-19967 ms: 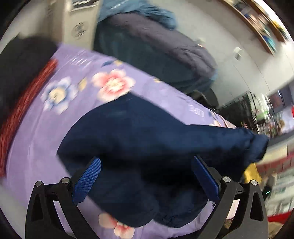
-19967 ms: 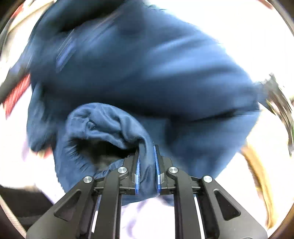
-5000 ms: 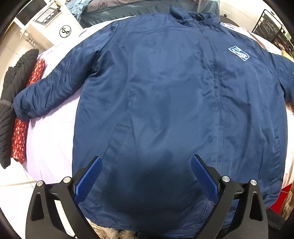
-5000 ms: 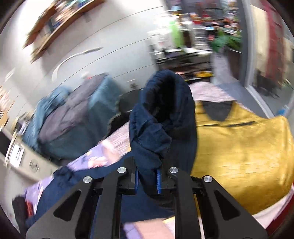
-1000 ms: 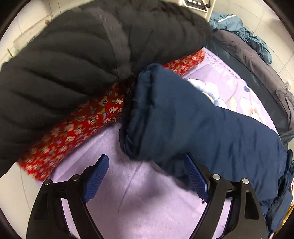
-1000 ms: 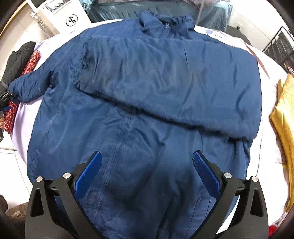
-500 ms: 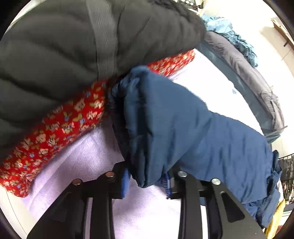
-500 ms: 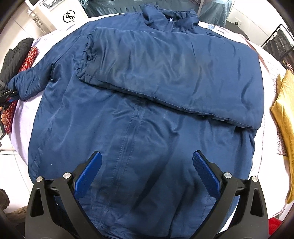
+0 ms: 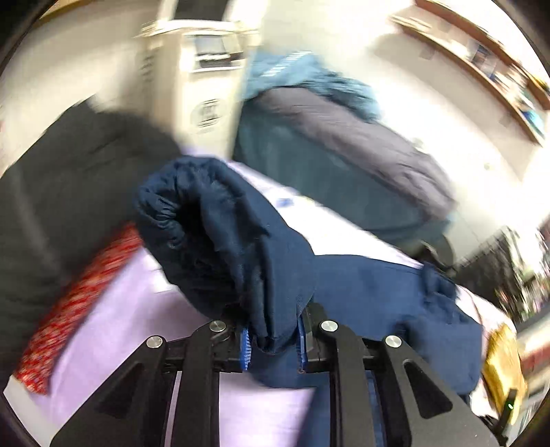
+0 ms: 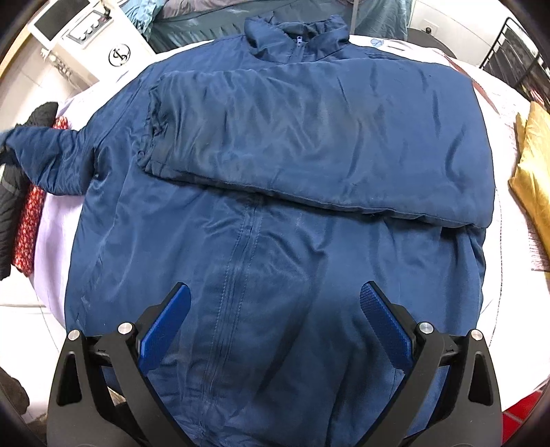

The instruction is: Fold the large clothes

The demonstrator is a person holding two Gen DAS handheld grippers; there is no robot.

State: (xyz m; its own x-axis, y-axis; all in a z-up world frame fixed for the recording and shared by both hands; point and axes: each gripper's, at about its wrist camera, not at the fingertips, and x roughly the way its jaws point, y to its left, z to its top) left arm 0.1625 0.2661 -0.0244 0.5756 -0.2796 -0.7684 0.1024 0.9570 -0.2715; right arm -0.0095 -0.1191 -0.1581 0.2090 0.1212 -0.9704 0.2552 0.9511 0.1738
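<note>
Jacket (image 10: 275, 213), navy, zipped, lies front-up on lavender bedsheet (image 10: 55, 227), collar (image 10: 295, 31) at far end. One sleeve (image 10: 309, 137) is folded across the chest, cuff end toward the left side of the right wrist view. Other sleeve (image 10: 48, 158) sticks out sideways off the body, toward the left edge of that view.

Left hand-held gripper (image 9: 271, 340): blue pads (image 9: 244, 347) clamped on that outstretched sleeve (image 9: 220, 240) near the cuff. Fabric bunched up above the jaws, cuff opening faces the camera. Left wrist view is motion-blurred.

Right hand-held gripper (image 10: 275, 326): jaws spread wide, holding nothing, hovering over the lower front of the jacket, zipper line (image 10: 237, 275) running between the fingers (image 10: 165, 326). Cannot tell if fingertips touch the fabric.

Around it:
- black quilted garment (image 9: 68, 178) and red floral cloth (image 9: 68, 306) stacked just beside the held sleeve
- gold cloth (image 10: 532, 178) at the opposite edge of the bed
- white appliance (image 10: 89, 37) past the far corner
- pile of grey and teal clothes (image 9: 337, 137) behind the bed
</note>
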